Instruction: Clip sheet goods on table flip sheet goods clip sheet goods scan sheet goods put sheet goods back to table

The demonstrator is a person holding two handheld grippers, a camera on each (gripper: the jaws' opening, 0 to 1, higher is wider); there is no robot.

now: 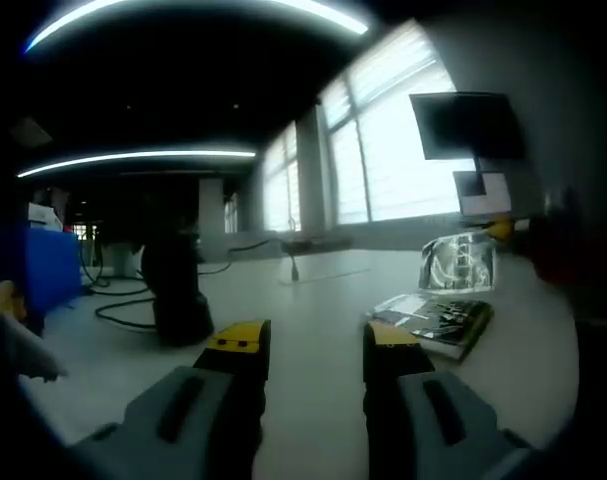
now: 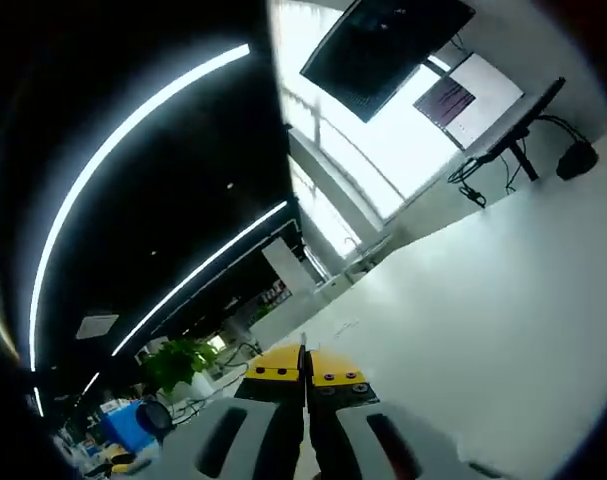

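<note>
A: Hovering low over the white table [image 1: 313, 330], the left gripper [image 1: 316, 348] has its yellow-tipped jaws spread, nothing between them. Just to the right lies a flat stack of glossy printed sheet goods [image 1: 435, 320].

B: Its long axis seems to run away to the right, near corner toward us. I'd swing right and clip a free edge.

A: And that sheet upright behind, a shiny packet [image 1: 458, 264] held at its far edge by the right gripper [image 2: 305, 375], jaws pressed together. What's pinched, I can't make out.
</note>
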